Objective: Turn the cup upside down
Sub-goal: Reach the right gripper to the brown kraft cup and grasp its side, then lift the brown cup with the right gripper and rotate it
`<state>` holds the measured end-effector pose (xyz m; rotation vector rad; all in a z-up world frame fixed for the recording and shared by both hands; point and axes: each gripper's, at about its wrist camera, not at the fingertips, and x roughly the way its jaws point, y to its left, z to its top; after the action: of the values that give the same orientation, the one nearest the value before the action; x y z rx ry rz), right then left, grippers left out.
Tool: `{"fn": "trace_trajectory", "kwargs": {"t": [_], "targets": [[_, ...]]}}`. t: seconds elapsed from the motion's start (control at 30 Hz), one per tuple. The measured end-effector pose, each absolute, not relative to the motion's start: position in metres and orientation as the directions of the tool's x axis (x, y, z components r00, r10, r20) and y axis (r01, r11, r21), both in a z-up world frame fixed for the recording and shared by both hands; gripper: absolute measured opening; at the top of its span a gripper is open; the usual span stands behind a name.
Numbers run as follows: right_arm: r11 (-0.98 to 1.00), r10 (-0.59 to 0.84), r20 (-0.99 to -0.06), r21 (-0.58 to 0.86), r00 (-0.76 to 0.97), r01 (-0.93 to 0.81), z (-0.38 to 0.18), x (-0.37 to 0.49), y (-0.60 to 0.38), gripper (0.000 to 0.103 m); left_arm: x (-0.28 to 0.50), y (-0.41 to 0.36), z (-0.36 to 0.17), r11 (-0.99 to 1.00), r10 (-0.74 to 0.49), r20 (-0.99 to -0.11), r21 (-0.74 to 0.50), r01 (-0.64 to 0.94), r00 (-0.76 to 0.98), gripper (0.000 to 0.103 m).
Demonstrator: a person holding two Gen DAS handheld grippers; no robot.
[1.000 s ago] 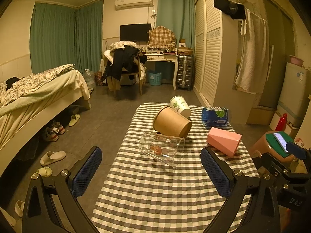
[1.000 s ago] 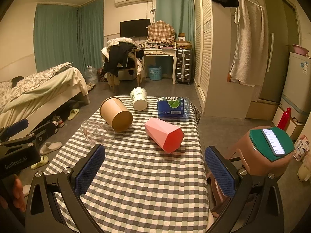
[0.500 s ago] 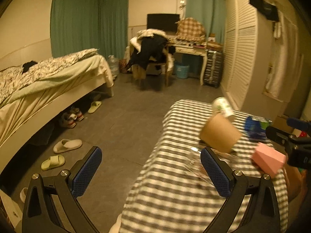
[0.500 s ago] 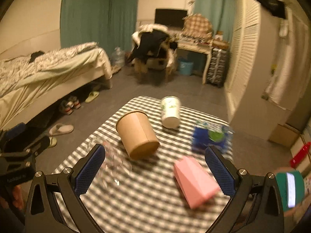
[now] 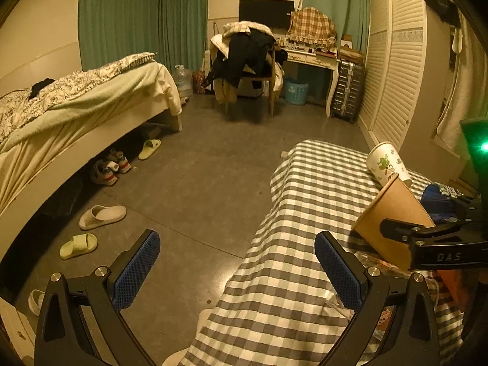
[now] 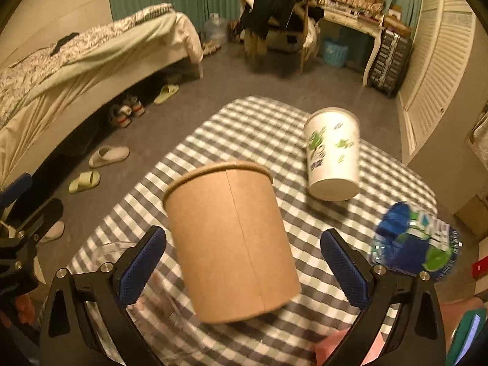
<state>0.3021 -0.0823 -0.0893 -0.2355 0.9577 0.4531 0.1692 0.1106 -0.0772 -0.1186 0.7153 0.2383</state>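
A brown paper cup [image 6: 235,238] lies on its side on the checked tablecloth [image 6: 259,131], its base towards me. My right gripper [image 6: 242,259] is open, its two blue pads on either side of the cup and clear of it. The cup also shows in the left wrist view [image 5: 393,216], behind the right gripper's arm. My left gripper [image 5: 236,267] is open and empty at the table's left edge, over the floor. A white printed cup [image 6: 332,155] lies on its side further back. A clear glass cup [image 6: 116,250] lies left of the brown one.
A blue bottle pack [image 6: 414,241] lies at the table's right. A pink cup [image 6: 335,347] sits at the near edge. A bed [image 5: 76,113], slippers [image 5: 102,216] and a chair with clothes [image 5: 247,61] stand on the floor to the left and behind.
My right gripper moved forward and down until its fingers came around the brown cup. My left gripper swung left, off the table's edge.
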Motion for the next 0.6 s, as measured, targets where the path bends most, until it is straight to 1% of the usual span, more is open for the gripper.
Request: {"fn": "trace_trajectory", "kwargs": {"t": [0.03, 0.1, 0.13, 0.17, 0.27, 0.37, 0.5, 0.6], "targets": [[0.877, 0.276, -0.833, 0.014, 0.479, -0.480, -0.092, 0.306, -0.079, 0.098, 0.170, 0.111, -0.079, 0.966, 0.172, -0.665, -0.029, -0.255, 0.727, 0.103], [0.864, 0.300, -0.843, 0.042, 0.446, -0.502, -0.098, 0.310, -0.076, 0.092, 0.171, 0.112, -0.080, 0.966, 0.168, -0.669, -0.035, -0.256, 0.724, 0.103], [0.860, 0.306, -0.845, 0.047, 0.439, -0.509, -0.100, 0.310, -0.074, 0.085, 0.171, 0.112, -0.081, 0.966, 0.165, -0.671, -0.037, -0.255, 0.723, 0.103], [0.858, 0.309, -0.847, 0.052, 0.432, -0.511, -0.102, 0.311, -0.073, 0.082, 0.170, 0.113, -0.081, 0.966, 0.164, -0.672, -0.039, -0.256, 0.722, 0.103], [0.864, 0.308, -0.843, 0.054, 0.442, -0.500, -0.099, 0.306, -0.071, 0.081, 0.165, 0.112, -0.075, 0.967, 0.164, -0.663, -0.038, -0.252, 0.730, 0.103], [0.880, 0.305, -0.823, 0.050, 0.480, -0.473, -0.082, 0.295, -0.079, 0.081, 0.155, 0.111, -0.068, 0.968, 0.161, -0.648, -0.043, -0.247, 0.744, 0.103], [0.909, 0.276, -0.773, 0.017, 0.572, -0.416, -0.040, 0.268, -0.098, 0.081, 0.137, 0.108, -0.053, 0.970, 0.145, -0.625, -0.063, -0.235, 0.767, 0.103], [0.921, 0.246, -0.736, -0.026, 0.631, -0.390, -0.007, 0.232, -0.109, 0.081, 0.119, 0.105, -0.040, 0.973, 0.126, -0.600, -0.079, -0.216, 0.790, 0.103]]}}
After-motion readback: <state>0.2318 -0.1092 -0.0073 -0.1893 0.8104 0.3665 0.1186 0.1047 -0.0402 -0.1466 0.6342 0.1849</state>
